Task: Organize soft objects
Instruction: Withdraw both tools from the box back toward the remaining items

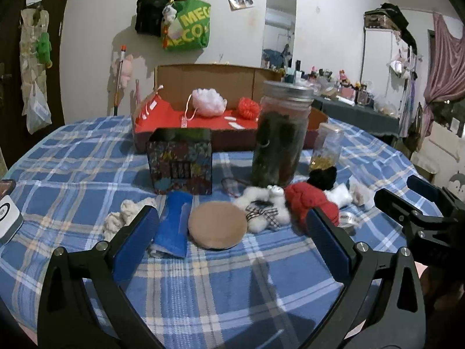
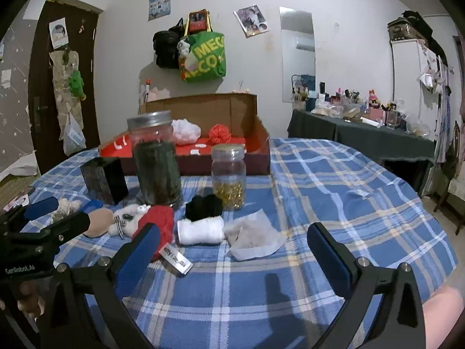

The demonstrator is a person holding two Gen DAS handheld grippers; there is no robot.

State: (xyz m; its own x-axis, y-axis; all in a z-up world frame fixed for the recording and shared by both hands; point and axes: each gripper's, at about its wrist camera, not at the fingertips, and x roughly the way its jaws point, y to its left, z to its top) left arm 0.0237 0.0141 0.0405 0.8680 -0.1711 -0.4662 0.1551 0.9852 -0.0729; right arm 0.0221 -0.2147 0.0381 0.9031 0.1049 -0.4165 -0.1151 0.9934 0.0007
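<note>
Grippers, left (image 1: 229, 234) and right (image 2: 234, 250), both spread wide and empty over blue plaid cloth (image 2: 334, 174), soft objects unsorted beside jar (image 1: 280, 133), red yarn ball (image 1: 308, 202) nearest, cardboard box (image 1: 203, 122) behind; next move, judged: closing on one item.

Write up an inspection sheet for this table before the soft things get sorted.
Surface: blue plaid cloth covers the table.
Job's things: white pouf and red pouf already in the red-lined box; on the cloth, tan pad, white plush, red yarn, black scrunchie, rolled white cloth.
Clutter: tall jar, small jar, patterned box.
Grippers: left claw open, empty; right claw open, empty.
Cables: nothing seen.
Surroundings: green bag on wall, mirror, crowded side table.
</note>
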